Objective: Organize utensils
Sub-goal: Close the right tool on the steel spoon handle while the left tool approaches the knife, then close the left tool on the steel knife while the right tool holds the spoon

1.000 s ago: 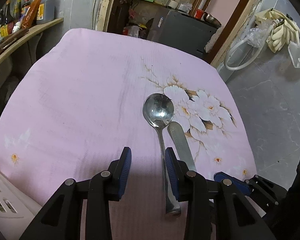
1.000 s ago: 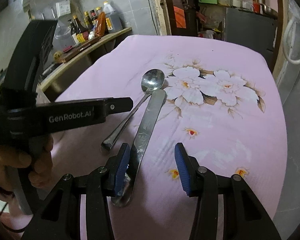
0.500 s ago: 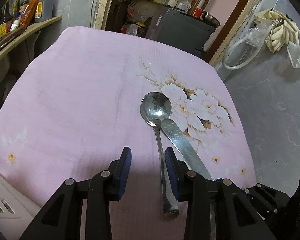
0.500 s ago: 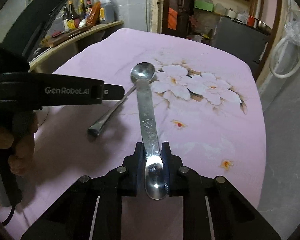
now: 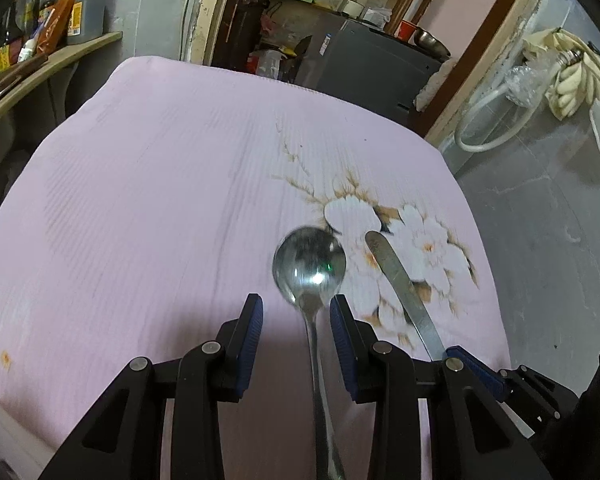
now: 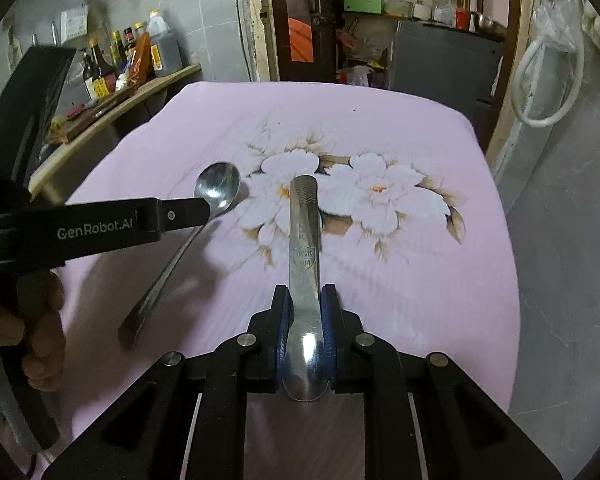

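Note:
A steel spoon lies on the pink flowered cloth, bowl pointing away. My left gripper is open and straddles the spoon's neck; the pads do not touch it, and the handle runs nearer the right pad. In the right wrist view the same spoon lies to the left, partly behind the left gripper's finger, which a hand holds. My right gripper is shut on the rounded end of a flat steel utensil that points forward over the flowers. That utensil also shows right of the spoon.
A wooden shelf with bottles runs along the table's left side. A dark grey cabinet stands behind the far edge. On the right the cloth drops off to a grey floor, with a white hose at the wall.
The right gripper closed on the flat utensil and swung it away from the spoon's bowl. The left gripper shifted so the spoon's handle now lies between its open fingers.

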`<state>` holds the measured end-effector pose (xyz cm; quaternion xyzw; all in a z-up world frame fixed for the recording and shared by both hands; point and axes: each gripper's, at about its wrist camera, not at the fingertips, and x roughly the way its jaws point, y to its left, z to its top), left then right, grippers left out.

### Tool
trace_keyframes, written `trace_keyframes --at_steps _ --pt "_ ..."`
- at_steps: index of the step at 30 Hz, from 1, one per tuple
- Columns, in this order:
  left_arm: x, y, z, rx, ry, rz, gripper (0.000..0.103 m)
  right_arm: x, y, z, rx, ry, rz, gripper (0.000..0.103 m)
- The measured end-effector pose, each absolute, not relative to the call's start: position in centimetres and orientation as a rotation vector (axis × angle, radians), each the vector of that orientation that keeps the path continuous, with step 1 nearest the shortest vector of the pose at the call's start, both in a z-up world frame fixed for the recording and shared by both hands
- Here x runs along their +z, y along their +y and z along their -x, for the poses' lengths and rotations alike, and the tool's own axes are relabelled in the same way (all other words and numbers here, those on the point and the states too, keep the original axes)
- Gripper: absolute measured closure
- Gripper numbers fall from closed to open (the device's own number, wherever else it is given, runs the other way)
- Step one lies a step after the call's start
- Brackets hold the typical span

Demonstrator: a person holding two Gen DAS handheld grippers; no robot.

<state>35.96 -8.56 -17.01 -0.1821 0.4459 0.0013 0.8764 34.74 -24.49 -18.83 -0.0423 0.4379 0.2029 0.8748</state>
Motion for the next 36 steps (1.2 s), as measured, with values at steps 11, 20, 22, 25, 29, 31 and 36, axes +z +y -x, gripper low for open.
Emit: trace_keyframes --at_steps 11,20,22,25,29,31,36 --pt "-17.1 -8.0 -38.4 -0.029 0.937 0.403 0.07 -21.4 -26.4 -41.7 0.657 1.069 -0.14 0.087" --pt "-17.2 -7.7 -39.1 -0.026 0.946 0.438 0.07 -21.9 -23.7 -45.5 0.758 1.129 -0.108 0.087" --pt "-17.2 -7.8 -39.2 -0.017 0.947 0.431 0.07 -21.7 -23.0 -46.1 0.768 1.138 -0.075 0.087" --pt "-17.1 -8.1 -39.3 -0.011 0.95 0.421 0.07 -21.4 -22.1 -46.4 0.77 1.144 -0.046 0.089" --pt "-17.2 -8.1 -39.3 -0.011 0.96 0.414 0.082 -21.2 -21.6 -46.2 0.738 1.137 -0.009 0.094" --pt "-17.2 -8.0 -39.4 -0.014 0.971 0.415 0.088 -21.1 -21.7 -46.1 0.731 1.138 -0.018 0.095" --pt "-17.2 -7.7 -39.2 -0.029 0.987 0.443 0.095 -20.5 -22.4 -45.5 0.73 1.12 -0.052 0.101"
